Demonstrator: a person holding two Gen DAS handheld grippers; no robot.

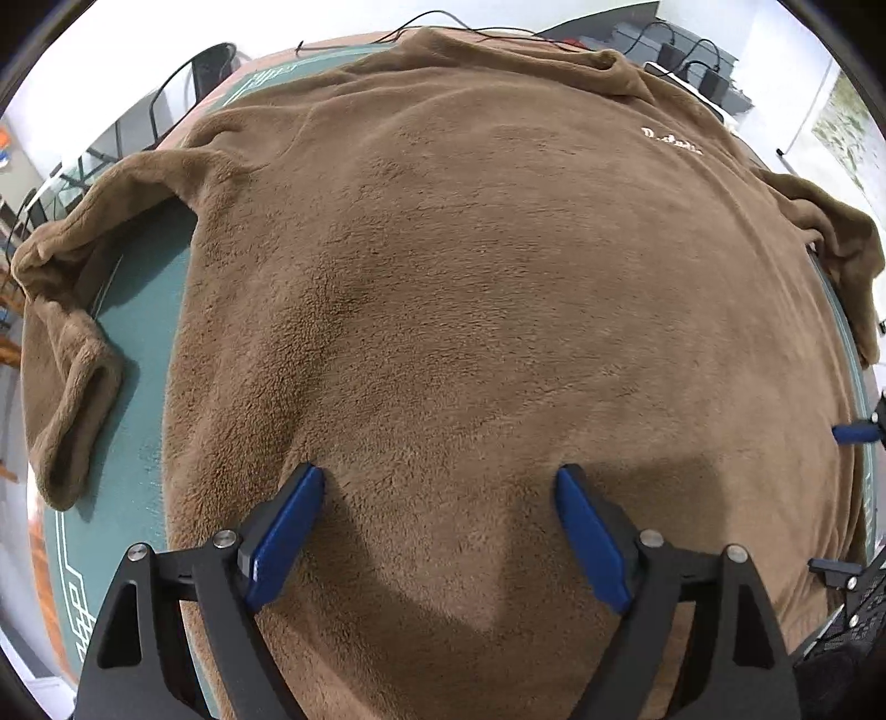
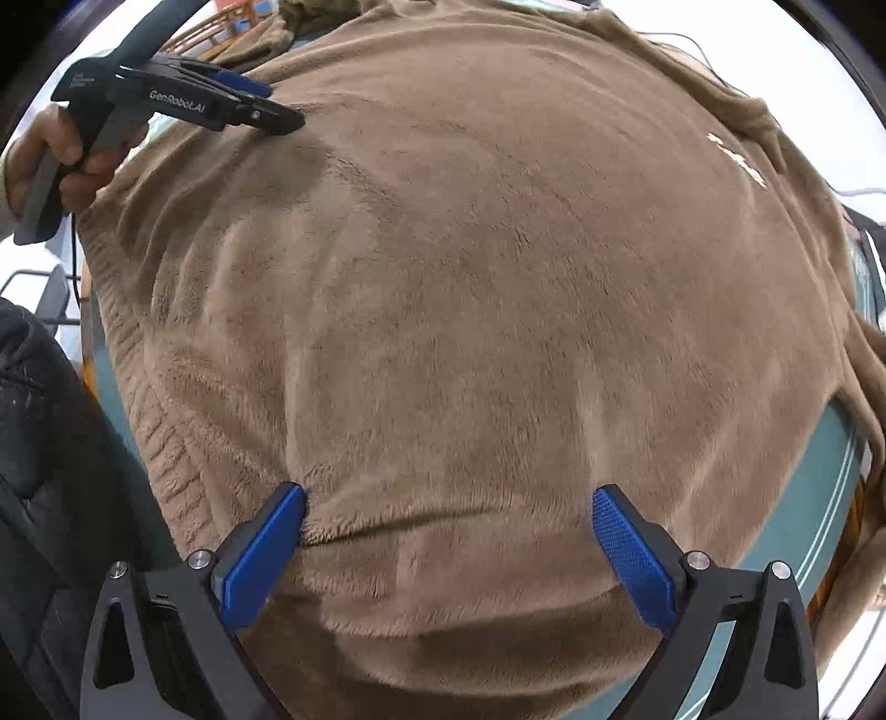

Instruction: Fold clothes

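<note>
Brown fuzzy sweater [image 1: 498, 288] lay spread flat on the green bench [image 1: 138, 387]. Both grippers — left gripper [image 1: 440, 482] and right gripper [image 2: 448, 504] — had fingers wide, holding nothing. Folding looked just begun — next, pinch a sleeve [image 1: 66, 332].

A teal table [image 1: 138, 354] with pale line borders and a corner pattern carries everything; its brown rim shows at the left edge. Beyond the far edge thin black cables [image 1: 443, 25] lie along the rim, and white walls [image 1: 111, 61] rise behind. Past the far right corner, black adapters [image 1: 714, 77] sit on a grey shelf [image 1: 626, 33]. A greenish picture [image 1: 853, 133] hangs on the right wall. Wooden furniture [image 2: 221, 27] stands off the left edge in the right wrist view. Light is even and bright.
</note>
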